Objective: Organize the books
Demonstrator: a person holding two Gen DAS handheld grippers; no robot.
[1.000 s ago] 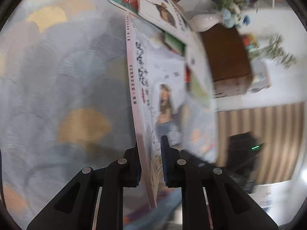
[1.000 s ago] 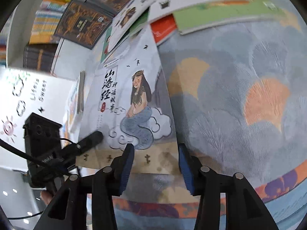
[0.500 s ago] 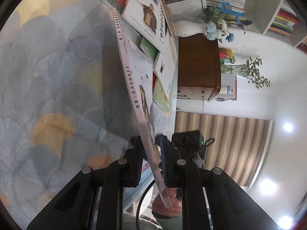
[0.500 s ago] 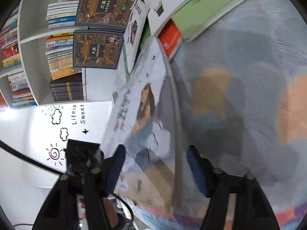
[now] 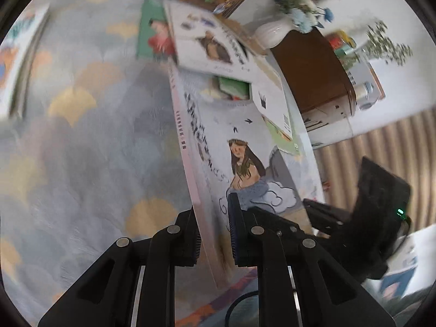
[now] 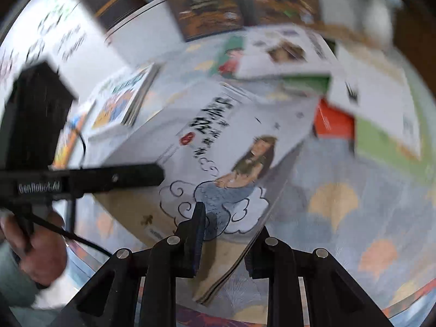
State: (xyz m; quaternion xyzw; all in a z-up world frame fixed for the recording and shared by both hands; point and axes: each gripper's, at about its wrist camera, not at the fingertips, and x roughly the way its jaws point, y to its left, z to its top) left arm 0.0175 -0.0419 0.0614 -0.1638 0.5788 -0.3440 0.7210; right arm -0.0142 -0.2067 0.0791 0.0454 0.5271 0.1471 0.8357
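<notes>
covering floor, fan-pattern rug (image 5: 81, 163); both tools, left tool (image 5: 214, 234) and right tool (image 6: 226, 248), clenched on mermaid book (image 6: 218, 147).

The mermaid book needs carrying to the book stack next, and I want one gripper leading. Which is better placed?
Probably the left gripper: its jaws clamp the mermaid book by the spine. The right gripper only pinches the open page edge.

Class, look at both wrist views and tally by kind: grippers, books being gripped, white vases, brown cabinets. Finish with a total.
Grippers: 2 (left gripper, right gripper)
Books gripped: 1 (mermaid book)
White vases: 1 (white vase)
Brown cabinets: 1 (brown cabinet)
Total: 5
</notes>
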